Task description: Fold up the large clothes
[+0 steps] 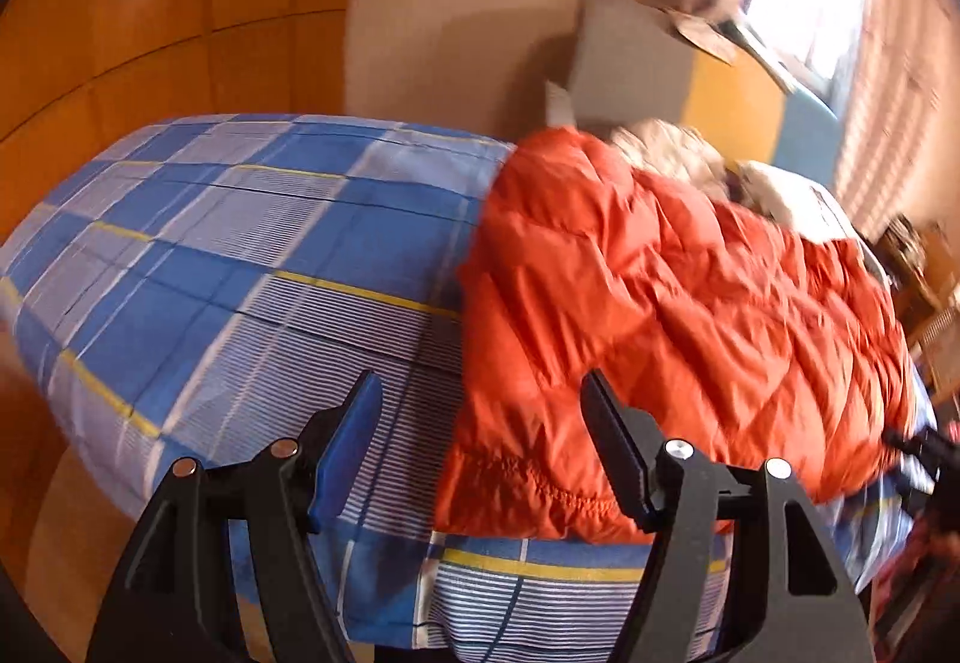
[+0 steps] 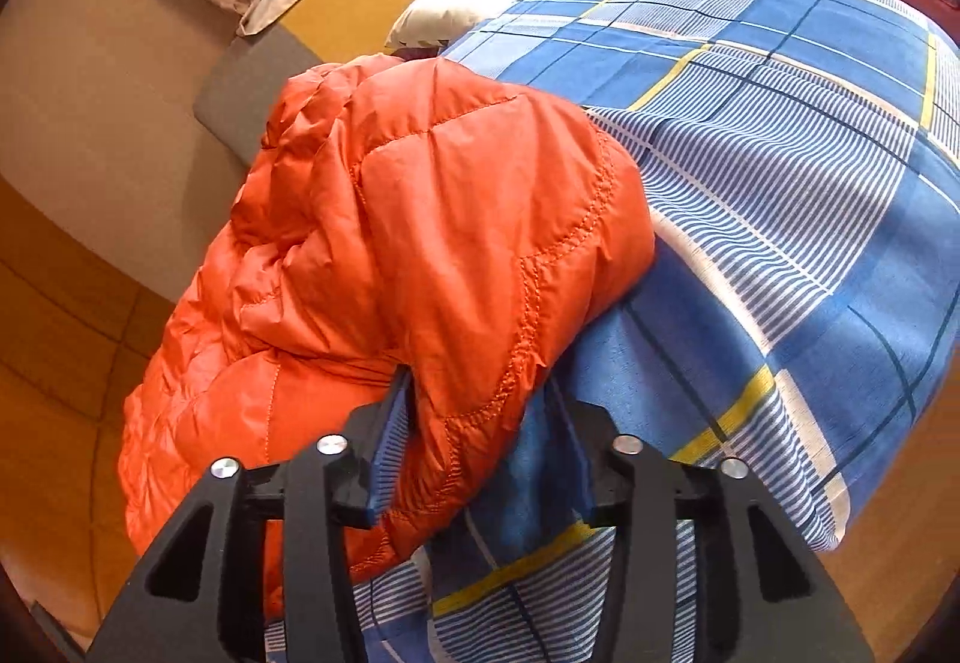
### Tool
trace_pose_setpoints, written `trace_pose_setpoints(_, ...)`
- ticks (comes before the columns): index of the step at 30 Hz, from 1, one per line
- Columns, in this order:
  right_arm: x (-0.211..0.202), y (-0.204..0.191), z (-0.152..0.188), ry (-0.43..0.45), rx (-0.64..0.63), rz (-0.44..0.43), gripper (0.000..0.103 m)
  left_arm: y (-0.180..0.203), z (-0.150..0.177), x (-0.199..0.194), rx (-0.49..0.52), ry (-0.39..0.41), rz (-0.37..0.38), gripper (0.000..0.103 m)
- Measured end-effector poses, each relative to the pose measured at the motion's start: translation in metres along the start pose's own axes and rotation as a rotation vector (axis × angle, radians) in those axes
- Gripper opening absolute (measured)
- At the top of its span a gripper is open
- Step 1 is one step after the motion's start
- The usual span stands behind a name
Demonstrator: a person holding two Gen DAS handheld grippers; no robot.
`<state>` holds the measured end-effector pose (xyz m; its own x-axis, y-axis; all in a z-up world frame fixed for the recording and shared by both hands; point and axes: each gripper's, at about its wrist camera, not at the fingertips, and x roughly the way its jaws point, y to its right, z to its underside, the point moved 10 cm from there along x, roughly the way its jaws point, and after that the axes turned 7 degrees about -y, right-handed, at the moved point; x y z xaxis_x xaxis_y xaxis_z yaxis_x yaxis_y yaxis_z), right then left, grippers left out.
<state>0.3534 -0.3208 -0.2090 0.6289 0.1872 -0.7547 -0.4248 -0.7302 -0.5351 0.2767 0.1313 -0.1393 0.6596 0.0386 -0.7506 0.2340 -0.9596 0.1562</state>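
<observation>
Orange puffer jacket (image 1: 672, 315) lies bunched on a bed covered by a blue, white and yellow checked sheet (image 1: 240, 243). Seen from the left wrist, the left tongs (image 1: 480, 393) stand released, their jaws wide apart and clear of any cloth; the jacket's gathered elastic hem lies just ahead of and below the tips, between the two fingers in the picture but not touched by either pad as far as can be told. The bulk of the jacket spreads away to the right of these tongs, toward a pale pillow (image 1: 780, 189) beyond it.

From the right wrist, the right tongs (image 2: 480, 393) have a fold of the jacket (image 2: 432, 243) lying between their jaws. The left finger's blue pad (image 2: 390, 441) sits against the stitched edge of the fold, while the right finger shows a gap of checked sheet (image 2: 750, 183) between itself and the cloth, so the jaws are parted rather than clenched on it. The jacket mounds up ahead and to the left of these tongs, hanging over the bed's edge toward a wooden floor (image 2: 54, 339).
</observation>
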Motion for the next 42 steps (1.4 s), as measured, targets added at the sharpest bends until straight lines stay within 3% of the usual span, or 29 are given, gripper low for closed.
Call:
trace_pose_setpoints(2, 0.0, 0.0, 0.0, -0.002, 0.003, -0.003, 0.046, 0.001, 0.0, -0.004, -0.046, -0.003, 0.01, 0.068)
trace_pose_setpoints(4, 0.0, 0.002, 0.0, -0.004, 0.012, 0.001, 0.053, 0.002, 0.002, -0.007, -0.107, -0.01, 0.005, 0.068)
trace_pose_setpoints(8, 0.0, 0.003, -0.001, -0.004, 0.012, -0.001, 0.053, 0.016, 0.01, -0.007, -0.153, 0.004, -0.008, 0.068)
trace_pose_setpoints(11, 0.002, 0.002, -0.001, -0.004, -0.002, 0.006, 0.053, 0.033, 0.016, -0.002, -0.127, 0.006, -0.033, 0.068)
trace_pose_setpoints(14, 0.003, 0.002, -0.001, -0.004, -0.011, 0.009, 0.053, 0.049, 0.025, 0.011, -0.107, -0.04, -0.031, 0.068)
trace_pose_setpoints(16, 0.005, 0.003, 0.0, -0.007, -0.004, 0.003, 0.053, 0.052, 0.031, 0.023, -0.119, -0.086, -0.022, 0.068)
trace_pose_setpoints(18, 0.007, 0.005, 0.0, -0.009, 0.012, -0.003, 0.058, 0.053, 0.034, 0.03, -0.114, -0.097, -0.032, 0.068)
trace_pose_setpoints(23, 0.008, 0.006, -0.003, -0.016, 0.064, -0.052, 0.058, 0.054, 0.041, 0.044, -0.125, -0.124, -0.035, 0.068)
trace_pose_setpoints(27, 0.009, 0.001, -0.009, -0.015, 0.063, -0.079, 0.052, 0.054, 0.044, 0.049, -0.125, -0.13, -0.034, 0.067)
trace_pose_setpoints(33, 0.01, -0.003, -0.009, -0.011, 0.045, -0.06, 0.052, 0.056, 0.042, 0.043, -0.059, -0.104, -0.035, 0.066)
trace_pose_setpoints(36, 0.01, -0.004, -0.01, -0.007, 0.034, -0.05, 0.052, 0.051, 0.032, 0.026, -0.019, -0.033, -0.059, 0.066)
trace_pose_setpoints(42, 0.011, -0.005, -0.008, -0.007, 0.033, -0.049, 0.052, 0.031, 0.019, 0.013, -0.06, -0.004, -0.065, 0.065)
